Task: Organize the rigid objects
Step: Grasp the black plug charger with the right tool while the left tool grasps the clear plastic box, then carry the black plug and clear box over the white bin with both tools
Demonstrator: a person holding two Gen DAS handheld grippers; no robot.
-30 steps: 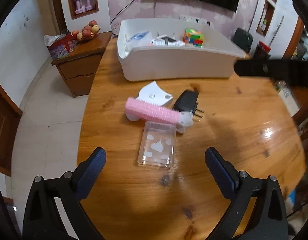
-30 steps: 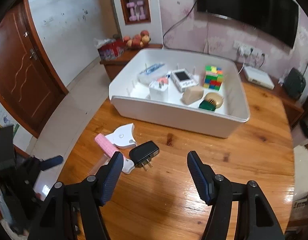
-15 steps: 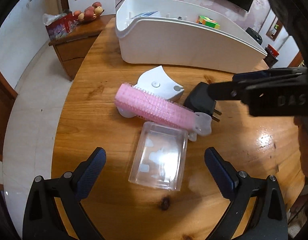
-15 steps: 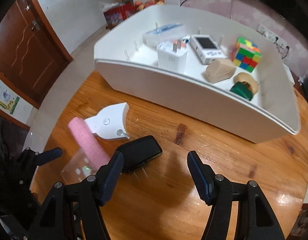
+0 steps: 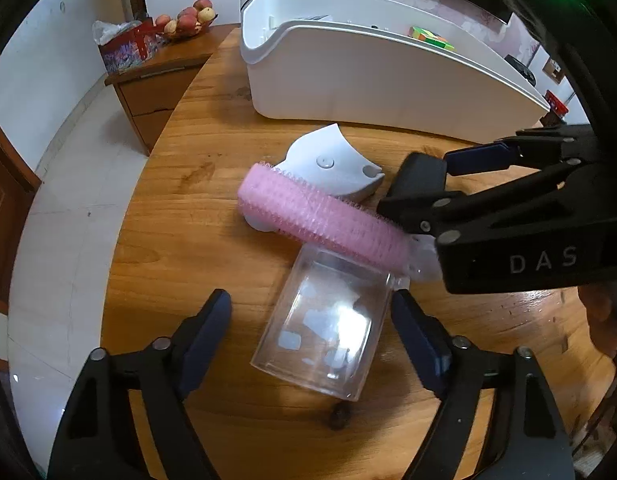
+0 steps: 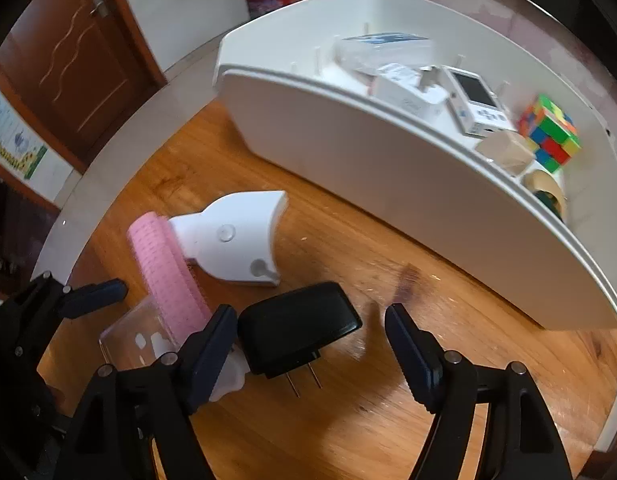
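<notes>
On the round wooden table lie a clear plastic box, a pink bristle brush resting across its far end, a white curved plastic piece and a black plug adapter. My left gripper is open, its fingers on either side of the clear box. My right gripper is open around the black adapter, whose prongs point toward me; its left finger sits close to the adapter's side. The right gripper also shows in the left wrist view.
A big white bin stands at the far side of the table and holds a colour cube, a white device, boxes and a tape roll. A wooden cabinet with fruit stands beyond the table's left edge.
Both grippers have moved down and forward. The left now straddles the clear box; the right now straddles the black adapter. The objects have not moved.
</notes>
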